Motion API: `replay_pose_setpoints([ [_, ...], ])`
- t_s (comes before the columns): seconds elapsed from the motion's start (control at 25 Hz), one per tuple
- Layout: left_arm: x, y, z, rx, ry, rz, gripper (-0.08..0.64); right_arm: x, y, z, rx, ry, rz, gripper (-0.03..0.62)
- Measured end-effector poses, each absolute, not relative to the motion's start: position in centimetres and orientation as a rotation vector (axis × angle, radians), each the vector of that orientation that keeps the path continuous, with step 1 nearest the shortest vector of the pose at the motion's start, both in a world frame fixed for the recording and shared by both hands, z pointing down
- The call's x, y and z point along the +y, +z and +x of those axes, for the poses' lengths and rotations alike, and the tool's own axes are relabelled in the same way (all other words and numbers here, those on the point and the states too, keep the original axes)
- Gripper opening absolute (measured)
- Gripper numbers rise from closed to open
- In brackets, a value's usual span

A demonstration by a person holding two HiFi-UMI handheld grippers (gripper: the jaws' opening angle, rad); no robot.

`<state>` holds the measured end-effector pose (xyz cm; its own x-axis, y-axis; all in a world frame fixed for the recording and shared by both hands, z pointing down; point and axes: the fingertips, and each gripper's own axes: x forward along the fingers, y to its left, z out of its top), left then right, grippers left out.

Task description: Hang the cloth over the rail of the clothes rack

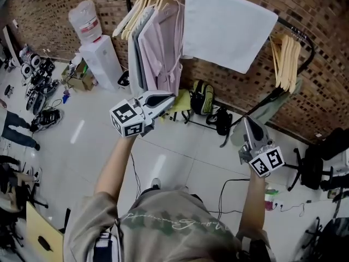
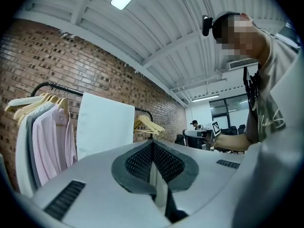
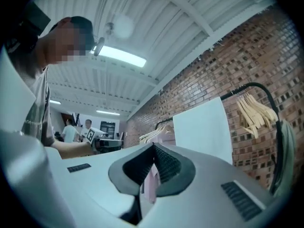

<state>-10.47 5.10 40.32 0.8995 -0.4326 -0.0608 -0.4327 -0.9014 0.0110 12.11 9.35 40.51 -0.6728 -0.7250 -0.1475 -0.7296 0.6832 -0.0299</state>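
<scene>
A white cloth hangs draped over the black rail of the clothes rack, spread flat against the brick wall. My left gripper is shut and holds nothing; it is level, below and left of the cloth, in front of the hanging garments. My right gripper is also shut and empty, below the cloth's right edge and well apart from it. In the left gripper view the cloth shows beyond the closed left gripper. In the right gripper view the cloth hangs past the closed right gripper.
Pink and grey garments hang on wooden hangers at the rail's left. Bare wooden hangers hang at its right. A water dispenser stands at the left. Bags and cables lie on the floor under the rack, and a black chair stands at the right.
</scene>
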Motion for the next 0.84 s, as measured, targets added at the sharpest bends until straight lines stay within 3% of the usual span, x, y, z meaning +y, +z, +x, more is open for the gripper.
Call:
replay_pose_setpoints([
  [0.2,5.7,40.8,-11.0,0.643,0.14,-3.076,0.006,10.8,41.4,9.2,2.825,0.175,-1.237,0.009],
  [0.84,5.6,41.1,-12.2,0.709,0.226,-3.085,0.006,9.1,42.3,8.4,2.717,0.051,-1.34,0.009],
])
